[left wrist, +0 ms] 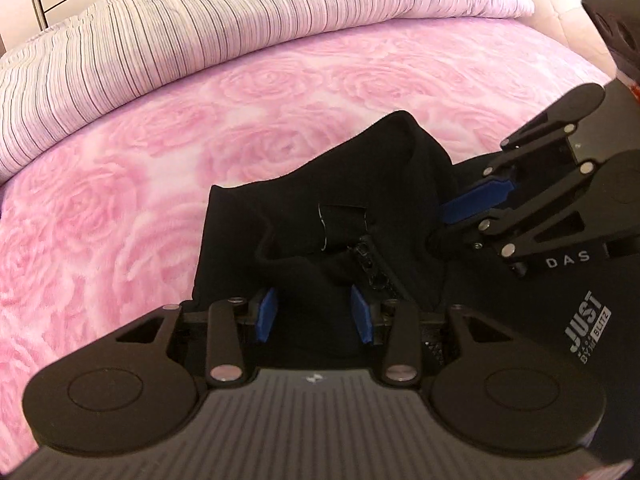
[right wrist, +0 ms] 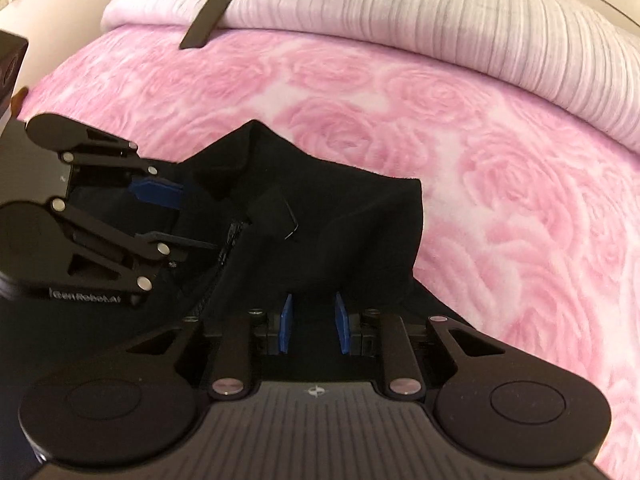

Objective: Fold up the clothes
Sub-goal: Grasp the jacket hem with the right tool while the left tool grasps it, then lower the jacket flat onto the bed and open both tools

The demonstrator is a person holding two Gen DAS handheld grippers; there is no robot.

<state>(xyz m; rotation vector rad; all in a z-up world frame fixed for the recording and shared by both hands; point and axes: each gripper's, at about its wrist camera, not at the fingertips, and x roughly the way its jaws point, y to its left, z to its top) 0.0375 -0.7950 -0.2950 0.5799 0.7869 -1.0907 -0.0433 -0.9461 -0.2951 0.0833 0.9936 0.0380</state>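
pink rose-patterned bedding [left wrist: 168, 168] is seen across the left wrist view, with a striped pillow [left wrist: 200, 28] lying along its far edge and pale cabinet panels behind. a black garment [left wrist: 320, 208] is bunched up on the bedding, its zipper [left wrist: 368, 260] running down toward the left gripper [left wrist: 316, 312]. black cloth is gathered between the blue pads [left wrist: 266, 314] of this gripper, and the jaws are closed onto it, part-way apart with the fold pinched between them. the right gripper [left wrist: 460, 204] is seen at the right, its fingers reaching into the same garment; one blue pad is pressed against the cloth. white lettering [left wrist: 586, 322] is visible on the fabric below it.

rose bedding [right wrist: 480, 160] again fills the right wrist view, with the pillow [right wrist: 400, 12] at the back and a flat black strip [right wrist: 212, 14] resting across the pillow's edge and the bedding. the garment [right wrist: 340, 216] is raised in a peak ahead of the right gripper [right wrist: 314, 322], and cloth is held between its blue pads [right wrist: 286, 322], which are drawn narrowly together on it. the left gripper [right wrist: 176, 208] enters from the left and is clamped on the garment beside the zipper [right wrist: 224, 248]. both grippers are close together on the same bunched part of the garment.
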